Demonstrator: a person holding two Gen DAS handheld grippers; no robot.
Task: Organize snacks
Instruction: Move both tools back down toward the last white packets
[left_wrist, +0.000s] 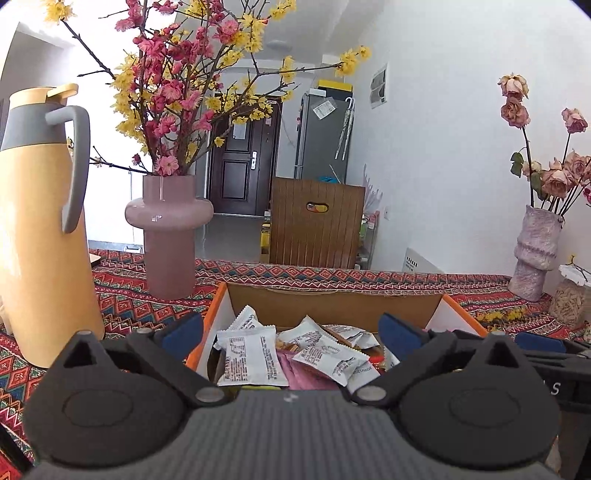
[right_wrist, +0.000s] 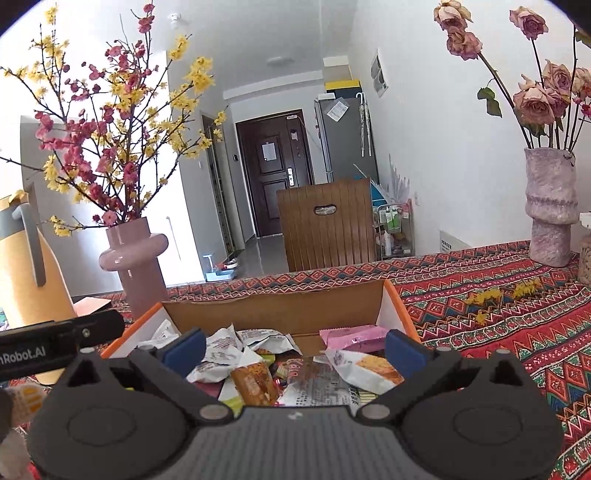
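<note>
I held both grippers over the near edge of the cardboard box (left_wrist: 332, 299), the orange-rimmed carton that stood on the patterned tablecloth (right_wrist: 498, 317) and served as my landmark. The left gripper (left_wrist: 291, 334) hung released, its blue pads spread wide and grasping nothing; the right gripper (right_wrist: 295, 349) was equally released, with no packet between its pads. The snacks lay loose inside the box: white sachets (left_wrist: 251, 360) toward its left side, a pink packet (right_wrist: 354, 338) against its far right wall, and an orange-printed biscuit pack (right_wrist: 255, 384) near its front centre.

I judged the step in hand to be choosing and picking one packet from the heap. To do it well, I reckoned on going for a packet lying on top, such as the orange-printed one, lowering the pads astride its short width and closing on the body rather than the crimped end, which would likely slip. The other gripper could steady the box rim if it slid. The pink vase (left_wrist: 170, 229) behind the box's left corner and the yellow flask (left_wrist: 40, 229) further left called for a straight lift, no swing.
</note>
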